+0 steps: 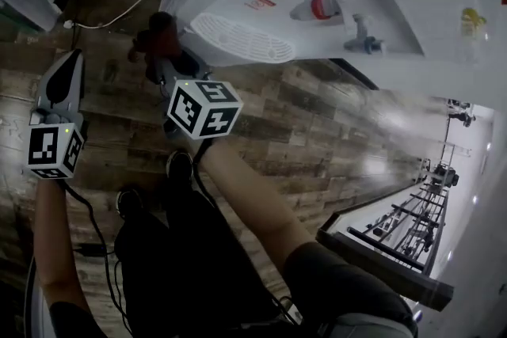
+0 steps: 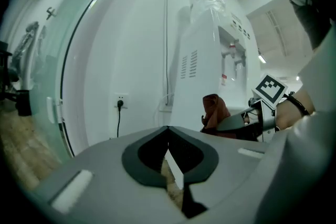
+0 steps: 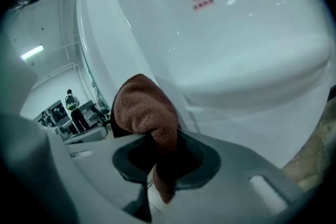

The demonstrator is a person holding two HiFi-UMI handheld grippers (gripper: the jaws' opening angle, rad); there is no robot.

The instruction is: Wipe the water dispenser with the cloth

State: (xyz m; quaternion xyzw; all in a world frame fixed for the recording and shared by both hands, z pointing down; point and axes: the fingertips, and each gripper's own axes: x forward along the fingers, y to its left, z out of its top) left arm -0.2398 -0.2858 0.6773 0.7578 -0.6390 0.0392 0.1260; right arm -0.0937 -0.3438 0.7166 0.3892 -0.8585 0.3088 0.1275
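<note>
Wood floor point(image 1: 317, 131), white dispenser point(image 3: 236, 34) ahead: right tongs point(image 3: 157, 165) clamp cloth point(image 3: 142, 107), left tongs point(image 2: 168, 131) closed, empty.

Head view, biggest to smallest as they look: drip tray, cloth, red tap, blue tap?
1. drip tray
2. cloth and red tap look alike; the cloth sits nearer the camera, so unranked
3. blue tap

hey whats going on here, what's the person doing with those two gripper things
A person holds a gripper in each hand in front of a white water dispenser. The right gripper is clamped on a reddish-brown cloth and holds it close to the dispenser's front, near the drip tray. Whether the cloth touches the surface is unclear. The left gripper is shut with nothing in it, held off to the side over the wooden floor.
</note>
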